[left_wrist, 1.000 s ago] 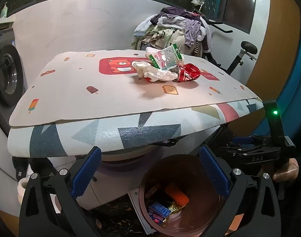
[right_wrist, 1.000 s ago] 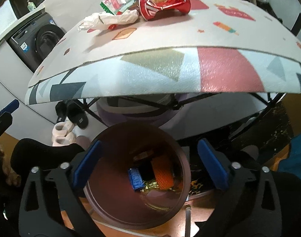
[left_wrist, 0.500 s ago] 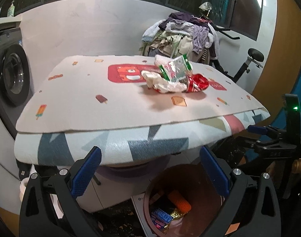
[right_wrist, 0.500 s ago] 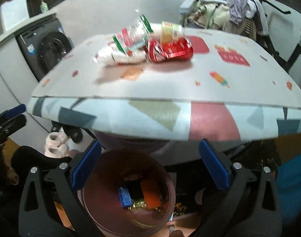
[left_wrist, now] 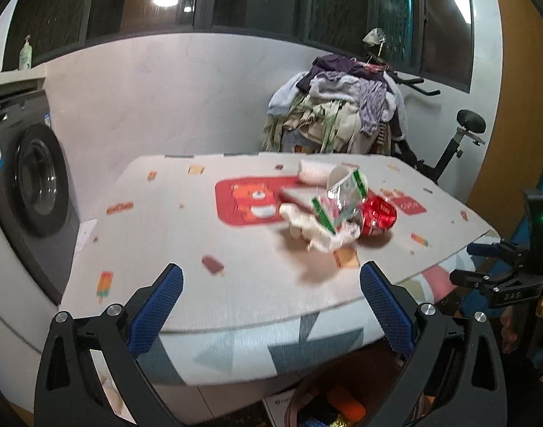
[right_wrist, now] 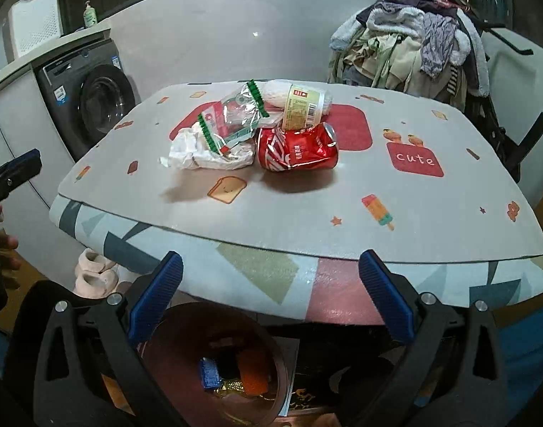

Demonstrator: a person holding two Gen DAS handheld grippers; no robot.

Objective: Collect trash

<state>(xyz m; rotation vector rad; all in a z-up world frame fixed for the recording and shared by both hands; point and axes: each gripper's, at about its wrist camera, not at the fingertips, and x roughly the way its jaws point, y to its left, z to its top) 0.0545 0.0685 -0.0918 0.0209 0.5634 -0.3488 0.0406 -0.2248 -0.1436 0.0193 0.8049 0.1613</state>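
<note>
Right gripper (right_wrist: 270, 295) wide open, empty, hovering off the near table edge above the brown bin (right_wrist: 171, 323). Left gripper (left_wrist: 271, 306) also spread wide, nothing held, over the left front of the table (left_wrist: 157, 227). Trash pile sits mid-table, ahead of both. Crushed red can (right_wrist: 297, 151) lies on its side, long axis roughly left-right across the right gripper's view, almost dead ahead and nearest the front edge. Touching it on the left: crumpled white paper (right_wrist: 200, 151) with a clear green-edged wrapper (right_wrist: 232, 121) on top; a labelled bottle (right_wrist: 301, 105) behind. From the left gripper the pile is forward and to the right, farther off. Right arm looks nearer to the can; fingers would likely close across its short width. Bin already holds a few wrappers
</note>
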